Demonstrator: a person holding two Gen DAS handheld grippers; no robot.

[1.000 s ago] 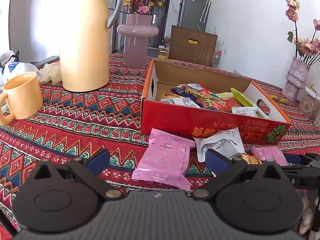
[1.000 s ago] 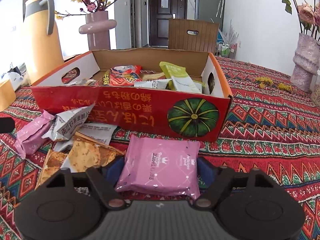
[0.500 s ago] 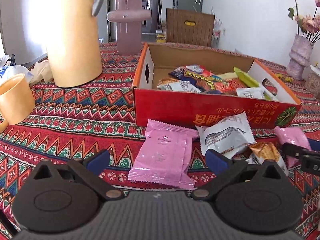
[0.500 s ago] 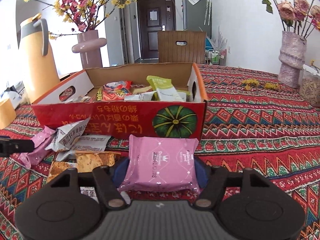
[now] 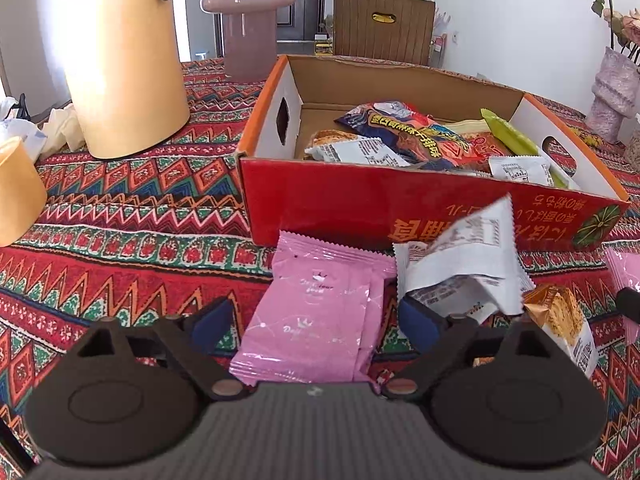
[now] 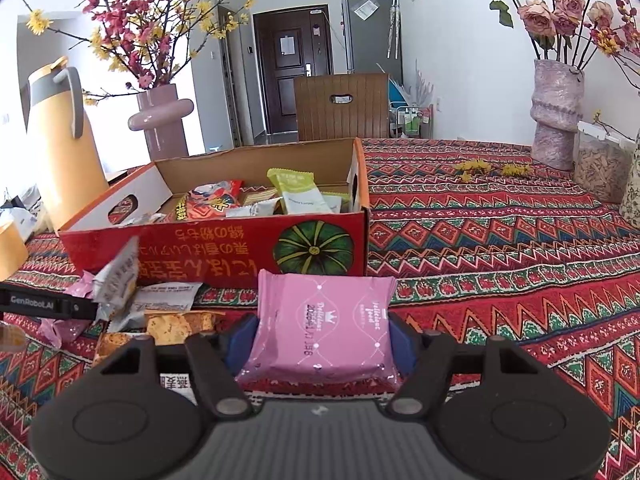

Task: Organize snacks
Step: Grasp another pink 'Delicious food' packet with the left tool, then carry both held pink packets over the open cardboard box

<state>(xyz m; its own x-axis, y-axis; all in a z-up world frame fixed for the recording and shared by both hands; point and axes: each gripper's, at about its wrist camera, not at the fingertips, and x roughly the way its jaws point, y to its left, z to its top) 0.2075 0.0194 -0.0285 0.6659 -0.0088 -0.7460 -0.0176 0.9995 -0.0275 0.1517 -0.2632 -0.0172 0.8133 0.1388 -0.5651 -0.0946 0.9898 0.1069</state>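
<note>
We are midway through clearing loose snacks off the desk [image 5: 132, 216] into the red carton [image 5: 340, 208], which already holds several packets. Our right gripper [image 6: 322, 340] has a pink packet [image 6: 324, 328] clamped between its blue pads, one pad pressed to each side; the packet seems lifted just clear of the cloth, though the view from behind does not let us be sure. The carton stands just ahead of it, its near wall facing us, so the next move calls for raising the packet above that wall, carrying it forward over the open top and letting go there.

Our left gripper [image 5: 314, 320] is on the step before that. Its jaws are closing around a second pink packet [image 5: 316, 312], which lies flat on the cloth between the two pads, just in front of the carton's near wall. Neither pad presses on it yet; a gap shows at each side. The right-hand pad sits close under a white wrapper [image 5: 460, 264] that leans against the carton, with an orange-brown snack [image 5: 560, 320] beside it. We would finish the squeeze squarely on the pink packet's long edges without catching the white wrapper, then lift.
</note>
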